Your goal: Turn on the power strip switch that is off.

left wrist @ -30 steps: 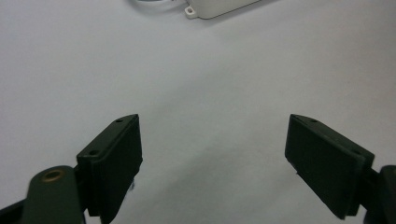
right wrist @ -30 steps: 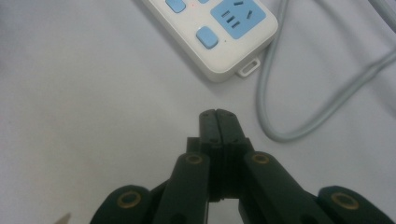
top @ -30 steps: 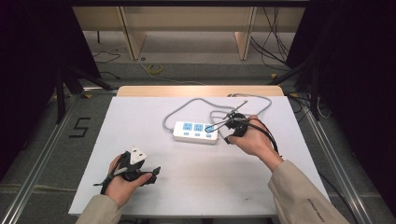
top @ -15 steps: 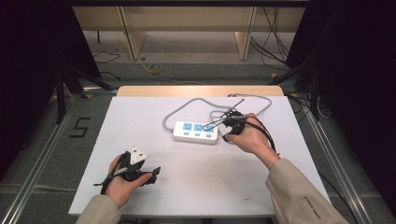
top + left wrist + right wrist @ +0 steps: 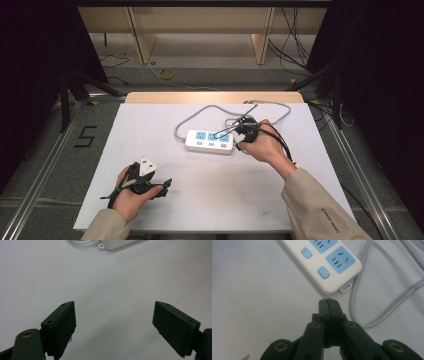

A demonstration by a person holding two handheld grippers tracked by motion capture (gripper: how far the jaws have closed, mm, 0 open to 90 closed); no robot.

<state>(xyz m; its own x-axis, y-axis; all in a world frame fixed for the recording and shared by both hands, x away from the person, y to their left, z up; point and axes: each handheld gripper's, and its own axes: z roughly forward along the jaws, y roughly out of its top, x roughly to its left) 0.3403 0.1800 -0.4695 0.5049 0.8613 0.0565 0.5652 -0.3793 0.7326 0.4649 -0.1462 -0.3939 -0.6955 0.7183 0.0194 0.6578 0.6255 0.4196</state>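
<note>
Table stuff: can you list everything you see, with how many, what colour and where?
power strip: one, white with blue sockets, middle of the table
cord: one, grey, looped behind the power strip
table: one, white top with a wooden far edge
floor mark: one, black 5, left of the table
sleeves: two, beige, near edge
left gripper: one, black, jaws wide apart, near left
right gripper: one, black, jaws shut with nothing between them, at the strip's end
</note>
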